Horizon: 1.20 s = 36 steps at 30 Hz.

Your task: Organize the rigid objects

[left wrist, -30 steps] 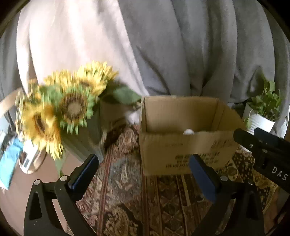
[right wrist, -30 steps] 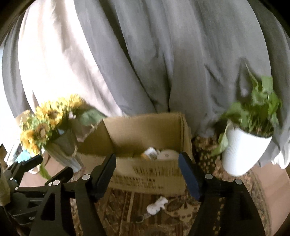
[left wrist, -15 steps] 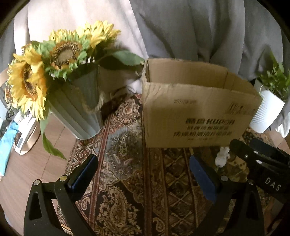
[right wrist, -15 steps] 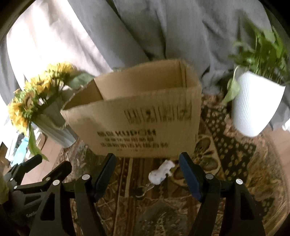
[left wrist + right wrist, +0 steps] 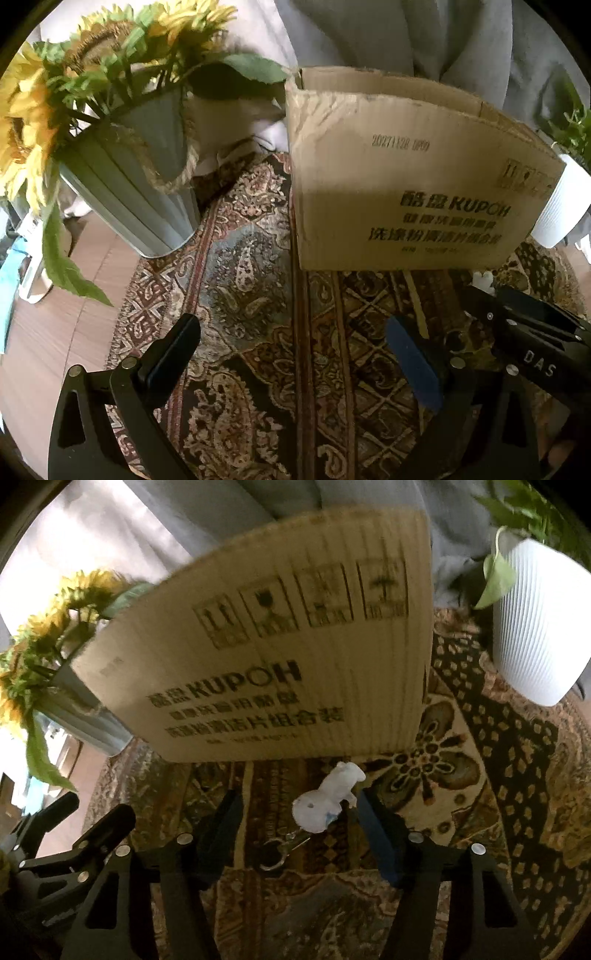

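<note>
A small white figurine keychain [image 5: 327,795] with a metal clasp lies on the patterned rug [image 5: 480,775], just in front of the cardboard box [image 5: 280,657]. My right gripper [image 5: 297,805] is low over it, and its jaws are closing with the figurine between them. The right finger [image 5: 373,830] is close beside the figurine and the left finger stands apart from it. My left gripper [image 5: 291,326] hangs open over bare rug [image 5: 240,258], left of the box [image 5: 399,184], with nothing between its fingers. Only a white bit of the figurine [image 5: 484,278] shows in the left wrist view.
A grey ribbed bucket of sunflowers [image 5: 140,192] stands left of the box. A white ribbed pot with a green plant [image 5: 535,627] stands to its right. Grey and pale curtains hang behind. Wooden floor [image 5: 48,332] lies left of the rug.
Both grippers have sunk toward the rug, so the box looms larger and its inside is out of sight. The right jaws have narrowed around the white figurine.
</note>
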{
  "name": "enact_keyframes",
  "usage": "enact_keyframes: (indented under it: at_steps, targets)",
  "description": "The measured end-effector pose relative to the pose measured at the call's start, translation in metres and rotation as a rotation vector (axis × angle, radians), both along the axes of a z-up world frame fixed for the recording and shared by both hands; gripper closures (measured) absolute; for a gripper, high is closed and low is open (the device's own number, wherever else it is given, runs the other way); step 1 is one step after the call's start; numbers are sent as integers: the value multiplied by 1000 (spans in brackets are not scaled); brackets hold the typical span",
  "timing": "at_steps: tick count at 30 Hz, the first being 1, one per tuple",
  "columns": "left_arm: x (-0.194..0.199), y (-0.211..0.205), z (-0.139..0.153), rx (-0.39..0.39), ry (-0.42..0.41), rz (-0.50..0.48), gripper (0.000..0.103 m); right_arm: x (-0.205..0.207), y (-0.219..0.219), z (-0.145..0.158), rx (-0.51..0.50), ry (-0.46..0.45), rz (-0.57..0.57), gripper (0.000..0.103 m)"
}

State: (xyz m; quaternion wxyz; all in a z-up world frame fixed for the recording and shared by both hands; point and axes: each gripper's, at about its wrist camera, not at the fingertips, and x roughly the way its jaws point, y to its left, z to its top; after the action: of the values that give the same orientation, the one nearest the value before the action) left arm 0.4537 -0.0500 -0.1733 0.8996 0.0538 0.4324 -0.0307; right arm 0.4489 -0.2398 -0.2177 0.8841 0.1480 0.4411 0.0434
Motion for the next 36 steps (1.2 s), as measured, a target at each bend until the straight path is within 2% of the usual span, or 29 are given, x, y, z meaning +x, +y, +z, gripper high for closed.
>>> enact_keyframes:
  at_steps: [9,15,20,21,28,36]
  targets:
    - [9,1,-11,7,26,3,1,12,3,-16,-33,37,5,46]
    - [10,-1,-16,14,41,-1,1,12,6,-19,-78,40,5,63]
    - [6,-2,-12,14,34,-4,1,10,5,-21,-89,36,13,67]
    - [6,-2,-11,12,32,-4,1,9,3,-20,-84,40,15,74]
    - [-4,-1,4,10,0,-5,1,-3,3,-8,-74,28,29,74]
    - [-14,-1,25,-14,-42,-5,1,-20,2,28,-74,-39,42,74]
